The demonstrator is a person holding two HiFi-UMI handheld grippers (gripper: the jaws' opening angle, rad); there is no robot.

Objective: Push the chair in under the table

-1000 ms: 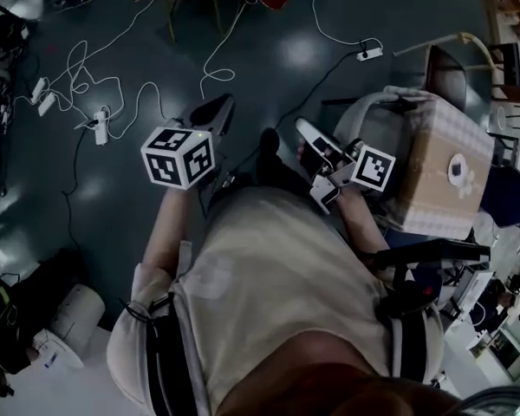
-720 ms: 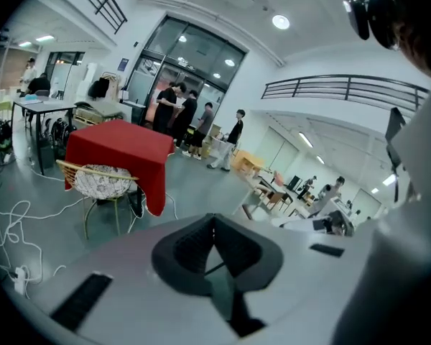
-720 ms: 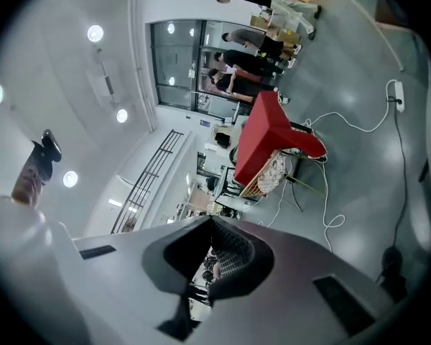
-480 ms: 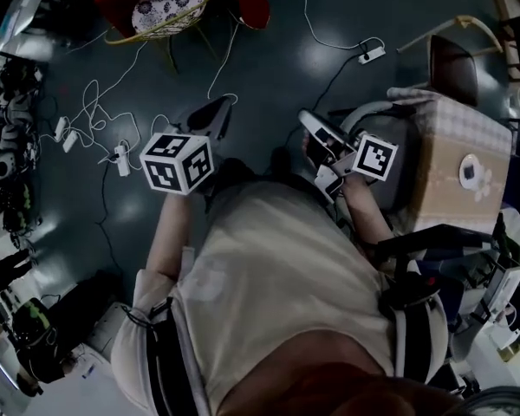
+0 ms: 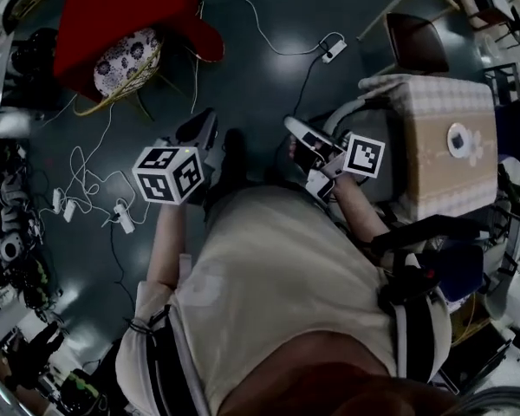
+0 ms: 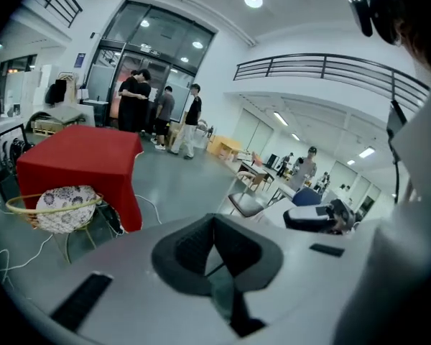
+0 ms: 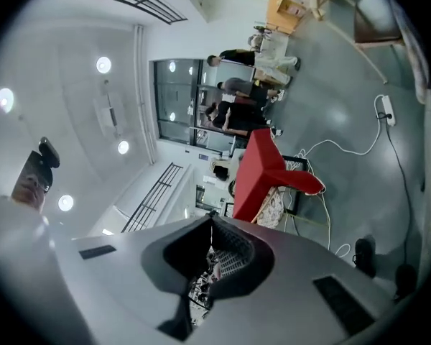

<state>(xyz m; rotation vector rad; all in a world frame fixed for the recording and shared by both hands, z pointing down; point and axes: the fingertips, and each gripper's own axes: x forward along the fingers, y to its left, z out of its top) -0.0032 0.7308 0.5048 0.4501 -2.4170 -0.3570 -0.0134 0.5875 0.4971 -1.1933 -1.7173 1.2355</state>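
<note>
The person stands on the glossy grey floor [image 5: 269, 24] with both tools held out in front and nothing in either. The left gripper [image 5: 201, 128] has its jaws clenched tight together, and so does the right gripper [image 5: 292, 128]. Neither touches any furniture.

The chair [image 5: 121, 66] I take to be the one meant stands well ahead and to the person's left, at the near edge of the red table [image 5: 126, 7]. Its seat still shows out from under the hanging cloth. It has a flowered cushion [image 6: 63, 205] set inside a yellowish hoop rim [image 6: 18, 207] on thin legs [image 5: 144, 109].

It looks light and stiff in the frame, so a modest shove should move it on this smooth floor. The cushion looks soft and perhaps loose, so pressing there would likely squash or shift it and not drive the chair. The rim on the person's side seems the better place, met by the closed jaws as blunt pushers, one to each side so the chair does not swing. White cables [image 5: 87, 159] trail on the floor near the legs and could snag them.

A second table [image 5: 442, 146] with a checked cloth stands close on the right.
</note>
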